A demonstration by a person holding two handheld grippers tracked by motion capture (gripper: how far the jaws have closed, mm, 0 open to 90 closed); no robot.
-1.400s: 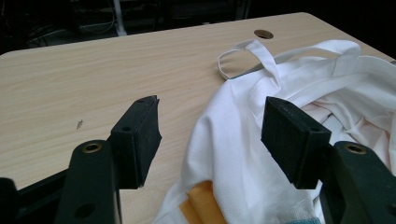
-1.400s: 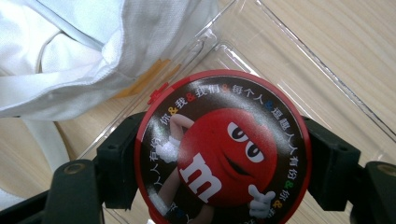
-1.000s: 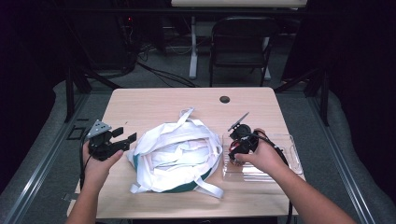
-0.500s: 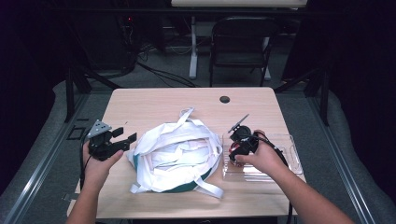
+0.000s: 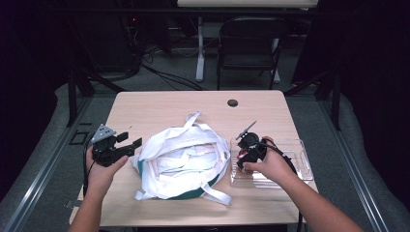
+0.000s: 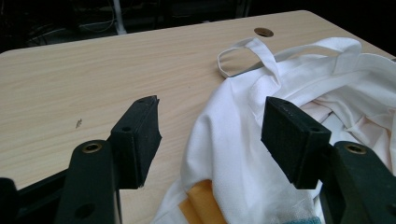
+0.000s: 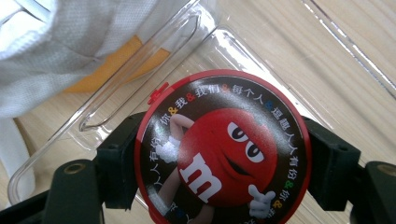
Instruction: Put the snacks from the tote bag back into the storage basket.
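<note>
A round red tin (image 7: 223,147) with a cartoon candy figure and a ring of small characters on its lid sits clamped between the two black jaws of the right gripper (image 7: 223,158), one pad pressed to each side of its rim. In the high view the right gripper (image 5: 249,150) holds it over the left end of a clear plastic tray (image 5: 295,159), which lies at the table's (image 5: 164,104) right edge, toward the near right corner. The right gripper view shows the tray's (image 7: 154,60) ribbed wall just under the tin.

Just left of the tray, across the middle of the table, lies a crumpled white bag (image 5: 181,159) with loose straps, one strap looping toward the far edge; a patch of orange and a green band show at its near side. In the left gripper view the bag (image 6: 289,102) spreads under and beyond the jaws.

The left gripper (image 5: 129,145) hovers at the table's left edge, beside the bag, its jaws (image 6: 212,135) spread wide and gripping nothing. A small dark hole (image 5: 232,103) sits near the far edge.
</note>
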